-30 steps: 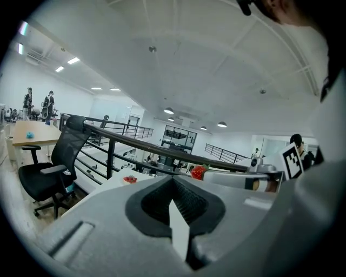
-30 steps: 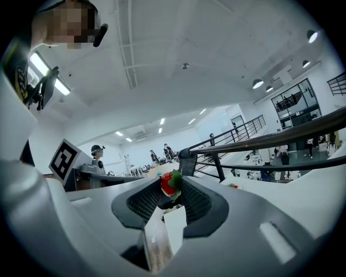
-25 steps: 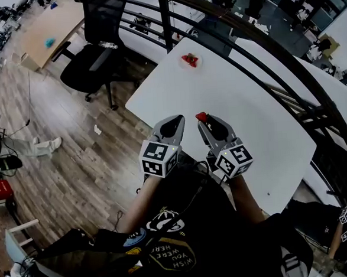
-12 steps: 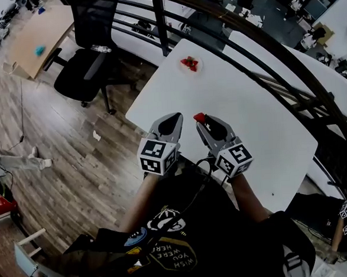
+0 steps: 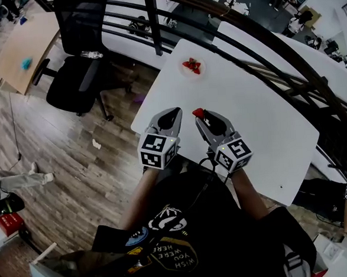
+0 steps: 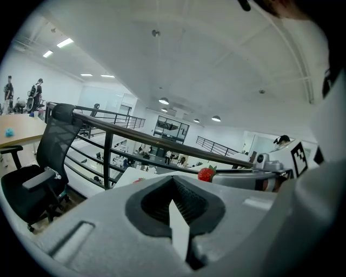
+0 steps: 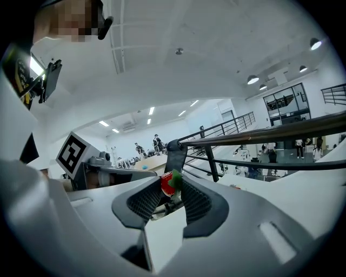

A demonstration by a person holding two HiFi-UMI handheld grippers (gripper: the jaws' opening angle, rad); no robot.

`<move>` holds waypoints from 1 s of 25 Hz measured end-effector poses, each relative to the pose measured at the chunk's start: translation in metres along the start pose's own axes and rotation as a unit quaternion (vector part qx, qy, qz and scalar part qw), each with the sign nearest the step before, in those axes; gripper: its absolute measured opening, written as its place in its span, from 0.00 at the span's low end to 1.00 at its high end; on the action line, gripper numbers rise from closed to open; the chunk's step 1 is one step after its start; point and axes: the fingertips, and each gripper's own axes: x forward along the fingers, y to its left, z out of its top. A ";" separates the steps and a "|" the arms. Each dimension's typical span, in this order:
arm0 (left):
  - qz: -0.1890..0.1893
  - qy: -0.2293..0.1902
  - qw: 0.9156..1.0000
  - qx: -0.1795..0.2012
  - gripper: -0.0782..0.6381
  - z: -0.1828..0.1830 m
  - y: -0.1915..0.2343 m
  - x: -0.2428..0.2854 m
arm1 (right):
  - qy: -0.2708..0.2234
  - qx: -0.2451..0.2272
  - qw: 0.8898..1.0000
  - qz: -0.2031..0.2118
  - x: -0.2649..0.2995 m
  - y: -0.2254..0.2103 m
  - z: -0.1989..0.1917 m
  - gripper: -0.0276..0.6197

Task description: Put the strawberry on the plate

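Observation:
A small white plate (image 5: 191, 67) with red strawberries (image 5: 191, 64) on it sits near the far corner of the white table (image 5: 249, 118). My right gripper (image 5: 200, 115) is shut on another red strawberry (image 5: 199, 112) with a green cap, held at the fingertips over the table's near left part. In the right gripper view that strawberry (image 7: 168, 184) sits pinched between the dark pads (image 7: 145, 201). My left gripper (image 5: 173, 112) hovers just left of it, shut, with nothing in it (image 6: 174, 178). From the left gripper view the held strawberry (image 6: 206, 173) shows to the right.
A black office chair (image 5: 76, 59) stands on the wood floor left of the table. A black railing (image 5: 262, 46) runs behind the table's far edge. The table's left edge lies just under my left gripper. People stand far off in the room.
The head camera has shifted a little. Both grippers stay side by side over the near table edge, and the right one keeps hold of the strawberry.

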 end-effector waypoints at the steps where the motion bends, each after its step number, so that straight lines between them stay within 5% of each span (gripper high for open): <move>1: -0.004 0.004 1.000 -0.001 0.11 -0.001 0.007 0.003 | 0.001 0.001 1.000 -0.006 0.006 -0.002 -0.001 0.23; 10: -0.024 0.032 0.999 0.010 0.11 -0.010 0.037 0.037 | 0.014 -0.006 0.999 -0.037 0.041 -0.028 -0.005 0.23; 25: -0.013 0.048 0.999 -0.001 0.11 -0.019 0.043 0.081 | 0.037 -0.016 0.999 -0.016 0.073 -0.070 -0.011 0.23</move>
